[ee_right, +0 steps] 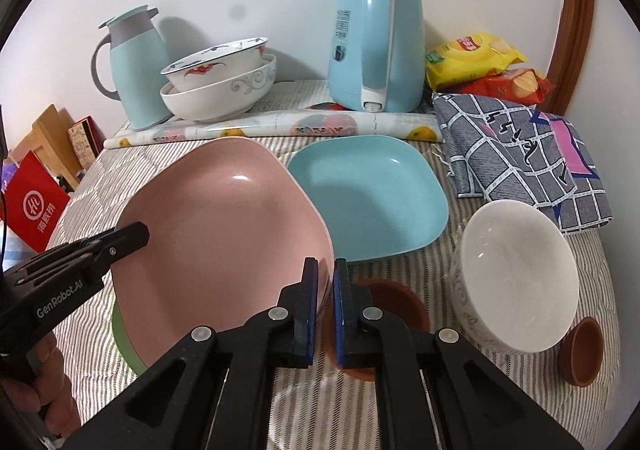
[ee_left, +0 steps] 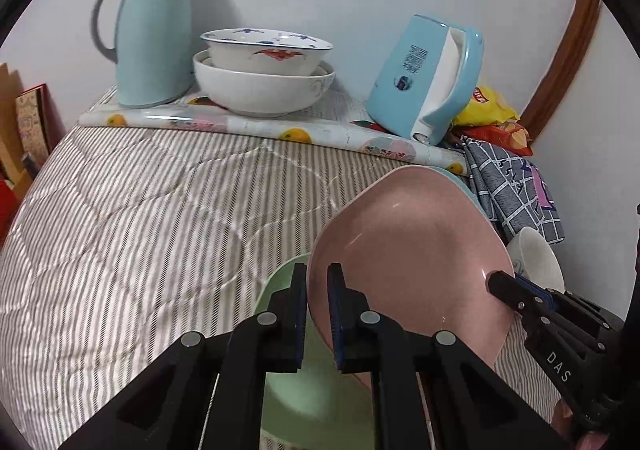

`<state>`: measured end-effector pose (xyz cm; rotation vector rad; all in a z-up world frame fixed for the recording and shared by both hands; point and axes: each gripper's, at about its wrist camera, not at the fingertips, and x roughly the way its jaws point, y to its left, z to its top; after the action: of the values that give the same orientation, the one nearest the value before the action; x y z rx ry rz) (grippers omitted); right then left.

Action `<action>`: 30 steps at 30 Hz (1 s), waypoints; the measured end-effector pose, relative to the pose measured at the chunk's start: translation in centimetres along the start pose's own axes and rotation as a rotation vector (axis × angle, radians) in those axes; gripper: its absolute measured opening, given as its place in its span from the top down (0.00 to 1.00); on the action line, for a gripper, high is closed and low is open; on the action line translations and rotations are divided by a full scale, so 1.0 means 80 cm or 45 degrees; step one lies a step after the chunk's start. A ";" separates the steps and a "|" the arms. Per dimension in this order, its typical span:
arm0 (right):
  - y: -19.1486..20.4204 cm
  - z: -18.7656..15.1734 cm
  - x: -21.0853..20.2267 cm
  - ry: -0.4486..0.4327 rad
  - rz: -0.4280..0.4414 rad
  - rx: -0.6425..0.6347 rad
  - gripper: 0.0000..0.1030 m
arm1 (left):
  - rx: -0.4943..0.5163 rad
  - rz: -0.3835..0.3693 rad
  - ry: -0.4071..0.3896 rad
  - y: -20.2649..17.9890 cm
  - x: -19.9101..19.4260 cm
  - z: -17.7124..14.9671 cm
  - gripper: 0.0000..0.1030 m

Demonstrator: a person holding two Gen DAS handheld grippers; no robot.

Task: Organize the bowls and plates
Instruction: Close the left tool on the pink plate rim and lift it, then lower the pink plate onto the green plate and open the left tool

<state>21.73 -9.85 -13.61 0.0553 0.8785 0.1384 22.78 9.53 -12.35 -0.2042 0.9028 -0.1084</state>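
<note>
A pink square plate (ee_left: 408, 250) (ee_right: 224, 234) is tilted and lifted off a green plate (ee_left: 292, 394) (ee_right: 120, 330) that lies under it on the striped cover. My left gripper (ee_left: 317, 274) is shut on the pink plate's left rim, and it shows at the left in the right wrist view (ee_right: 136, 234). On the opposite rim my right gripper (ee_right: 325, 268) is shut too, and its tip appears in the left wrist view (ee_left: 500, 284). A blue plate (ee_right: 368, 194) lies behind. A white bowl (ee_right: 520, 282) leans at the right. Two stacked bowls (ee_left: 260, 78) (ee_right: 216, 90) sit at the back.
A pale blue thermos jug (ee_left: 154, 34) and a blue kettle (ee_right: 376, 46) stand at the back on a rolled fruit-print mat (ee_right: 280, 128). Snack bags (ee_right: 476, 58) and a checked cloth (ee_right: 520, 154) fill the right. Two small brown dishes (ee_right: 396, 302) (ee_right: 584, 350) lie near the front.
</note>
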 end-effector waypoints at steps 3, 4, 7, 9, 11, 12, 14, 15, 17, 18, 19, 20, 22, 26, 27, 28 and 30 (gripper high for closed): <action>0.008 -0.005 0.000 0.009 0.025 -0.006 0.94 | -0.020 0.018 -0.001 0.009 -0.008 -0.009 0.90; 0.011 -0.006 0.000 0.012 0.029 -0.016 0.94 | -0.027 0.025 0.002 0.013 -0.009 -0.012 0.90; 0.020 -0.010 0.000 0.021 0.050 -0.040 0.94 | -0.044 0.045 0.013 0.020 -0.011 -0.022 0.90; 0.023 -0.013 0.001 0.030 0.057 -0.051 0.94 | -0.054 0.054 0.020 0.025 -0.011 -0.029 0.90; 0.028 -0.018 0.004 0.044 0.059 -0.067 0.94 | -0.073 0.056 0.026 0.030 -0.011 -0.034 0.90; 0.030 -0.020 0.005 0.050 0.061 -0.074 0.94 | -0.081 0.056 0.030 0.032 -0.011 -0.036 0.90; 0.033 -0.025 0.009 0.063 0.062 -0.090 0.94 | -0.092 0.059 0.037 0.035 -0.010 -0.041 0.90; 0.034 -0.026 0.011 0.068 0.064 -0.091 0.94 | -0.093 0.063 0.044 0.036 -0.009 -0.042 0.90; 0.036 -0.029 0.016 0.086 0.064 -0.098 0.94 | -0.097 0.069 0.052 0.037 -0.007 -0.045 0.90; 0.038 -0.029 0.018 0.091 0.061 -0.102 0.94 | -0.095 0.071 0.056 0.038 -0.007 -0.046 0.90; 0.038 -0.030 0.019 0.092 0.058 -0.104 0.94 | -0.096 0.074 0.058 0.038 -0.006 -0.047 0.90; 0.040 -0.030 0.020 0.095 0.056 -0.109 0.94 | -0.100 0.077 0.059 0.039 -0.006 -0.048 0.90; 0.042 -0.029 0.024 0.103 0.056 -0.116 0.94 | -0.096 0.082 0.056 0.041 -0.005 -0.049 0.90; 0.047 -0.028 0.032 0.121 0.047 -0.144 0.91 | -0.063 0.087 0.067 0.041 -0.005 -0.049 0.90; 0.048 -0.028 0.033 0.124 0.043 -0.148 0.91 | -0.062 0.088 0.072 0.041 -0.005 -0.049 0.90; 0.049 -0.028 0.034 0.130 0.047 -0.149 0.91 | -0.060 0.084 0.073 0.041 -0.005 -0.049 0.89; 0.047 -0.027 0.034 0.127 0.052 -0.136 0.91 | -0.057 0.073 0.081 0.042 -0.006 -0.050 0.86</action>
<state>21.41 -5.77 -16.65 -0.0340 0.9684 0.2274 19.40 12.36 -15.14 -0.2172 0.9741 -0.0414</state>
